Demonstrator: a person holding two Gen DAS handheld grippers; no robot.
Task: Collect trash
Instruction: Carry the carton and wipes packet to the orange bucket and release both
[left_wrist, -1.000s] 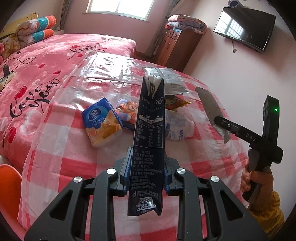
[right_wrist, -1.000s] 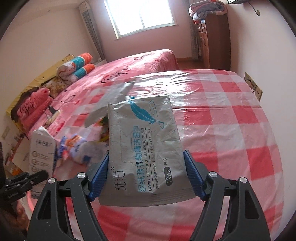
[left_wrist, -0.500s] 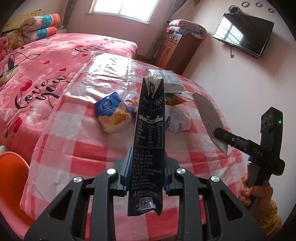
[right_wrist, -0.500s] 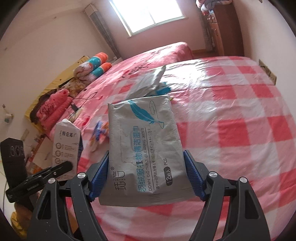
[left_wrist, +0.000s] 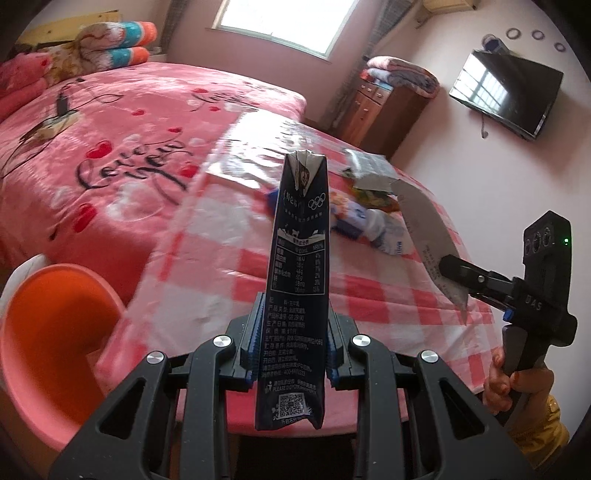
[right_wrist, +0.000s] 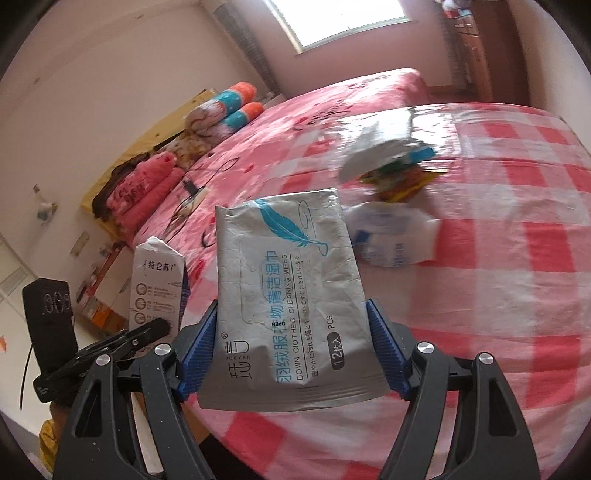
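left gripper (left_wrist: 291, 352): clenched on upright dark-blue flattened milk carton (left_wrist: 299, 280), above desk's near edge | right gripper (right_wrist: 291, 347): grasping flat grey wet-wipes pouch (right_wrist: 288, 295) | desk (right_wrist: 498, 295), red-white checked cloth: crumpled wrappers (right_wrist: 397, 236) remain | orange plastic bin (left_wrist: 48, 332) left, below desk

A dark blue milk carton (left_wrist: 298, 288) is held upright, squeezed at its sides. A grey wet wipes pack (right_wrist: 286, 295) is held flat. More wrappers (left_wrist: 373, 218) are piled on the counter (left_wrist: 369, 295).
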